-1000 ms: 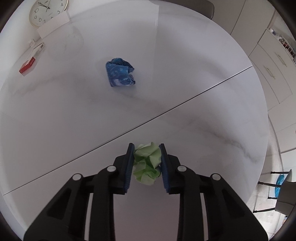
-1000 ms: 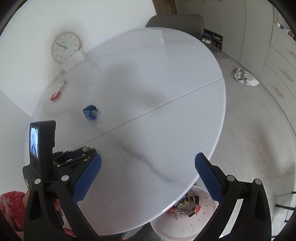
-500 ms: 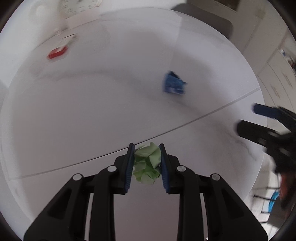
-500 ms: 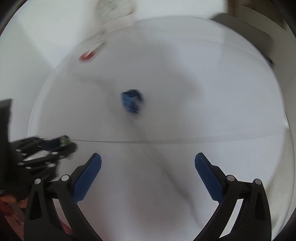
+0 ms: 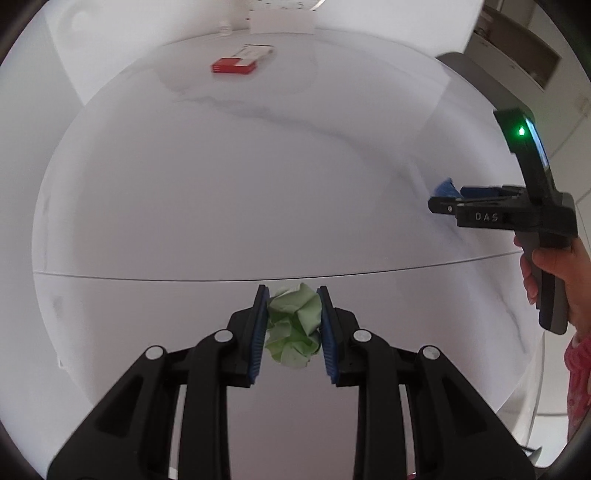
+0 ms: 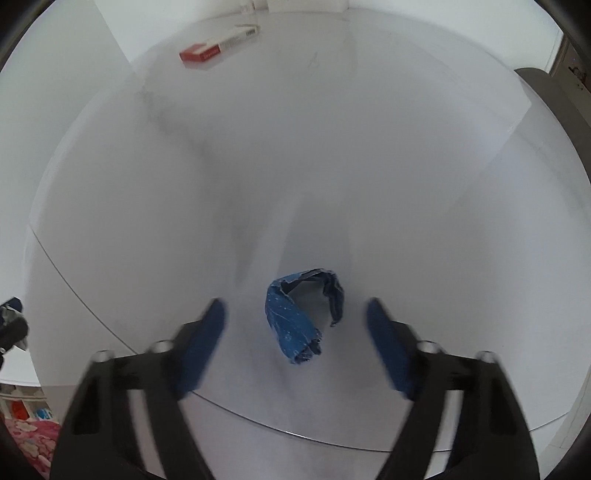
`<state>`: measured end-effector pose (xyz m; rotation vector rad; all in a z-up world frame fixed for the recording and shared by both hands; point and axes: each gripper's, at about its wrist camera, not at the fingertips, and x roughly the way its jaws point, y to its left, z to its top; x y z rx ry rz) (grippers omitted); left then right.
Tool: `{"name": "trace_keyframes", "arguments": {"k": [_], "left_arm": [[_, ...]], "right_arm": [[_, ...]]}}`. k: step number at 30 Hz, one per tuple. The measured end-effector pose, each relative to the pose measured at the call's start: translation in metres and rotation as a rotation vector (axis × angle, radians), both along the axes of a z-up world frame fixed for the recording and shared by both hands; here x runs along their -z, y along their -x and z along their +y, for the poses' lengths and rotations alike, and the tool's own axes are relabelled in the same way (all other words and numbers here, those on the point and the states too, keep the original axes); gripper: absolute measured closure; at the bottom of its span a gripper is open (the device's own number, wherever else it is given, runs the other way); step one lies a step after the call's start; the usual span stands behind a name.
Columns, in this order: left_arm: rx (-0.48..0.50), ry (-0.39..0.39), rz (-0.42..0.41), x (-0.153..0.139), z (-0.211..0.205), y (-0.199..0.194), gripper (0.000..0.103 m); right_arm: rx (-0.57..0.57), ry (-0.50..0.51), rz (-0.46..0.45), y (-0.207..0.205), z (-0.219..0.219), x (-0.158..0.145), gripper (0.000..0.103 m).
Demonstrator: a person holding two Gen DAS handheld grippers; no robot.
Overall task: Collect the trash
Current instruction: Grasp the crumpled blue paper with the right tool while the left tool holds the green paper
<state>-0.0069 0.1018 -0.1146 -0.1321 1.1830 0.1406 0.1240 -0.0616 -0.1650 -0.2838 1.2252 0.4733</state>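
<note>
Your right claw [image 6: 295, 332] swung over the blue wad [image 6: 301, 317], closing but not gripping; left claw [image 5: 293, 325] clenched green paper [image 5: 293, 323]; both bin-bound next.

Your right gripper [image 6: 295, 332]: both fingers [image 6: 201, 347] smeared by motion blur, pad edges soft; the jaws have just been closing, the blue crumpled wrapper [image 6: 301, 317] between them untouched. In the left wrist view that wrapper [image 5: 445, 188] shows only as a corner, the rest behind the right gripper [image 5: 443, 206]. White card [image 5: 280, 20] beyond the red-and-white box [image 5: 240, 62]: top cut by the frame. Print on that box too small to read. Your sleeve [image 5: 578, 373]: cut off at the right edge. Green paper ball [image 5: 293, 325]: sides covered by the left gripper's [image 5: 293, 332] pads.
</note>
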Motion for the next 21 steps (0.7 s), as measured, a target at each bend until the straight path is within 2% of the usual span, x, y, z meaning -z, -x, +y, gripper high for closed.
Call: {"name": "trace_keyframes", "arguments": {"k": [1,5,9,13,18,21], "left_arm": [[-0.006,0.001,-0.002,-0.001,0.001,0.001,0.077],[0.013,0.001,-0.006,-0.003,0.0,0.001,0.077],[0.088,0.0,-0.017,-0.009,-0.02,-0.003,0.077],[0.199,-0.001,-0.033,-0.017,-0.05,-0.007,0.077],[0.431,0.028,-0.049,-0.027,-0.116,-0.007,0.077],[0.592,0.053,-0.052,-0.029,-0.165,0.002,0.077]], "right_arm": [[-0.007,0.022,-0.019,0.003,0.002,0.0,0.041],[-0.023,0.04,-0.029,0.01,0.001,-0.002,0.072],[0.033,-0.003,-0.035,0.02,-0.017,-0.011,0.073],[0.151,-0.093,-0.061,0.054,-0.054,-0.034,0.073],[0.38,-0.216,-0.123,0.14,-0.125,-0.069,0.072],[0.537,-0.235,-0.146,0.205,-0.165,-0.077,0.072]]}}
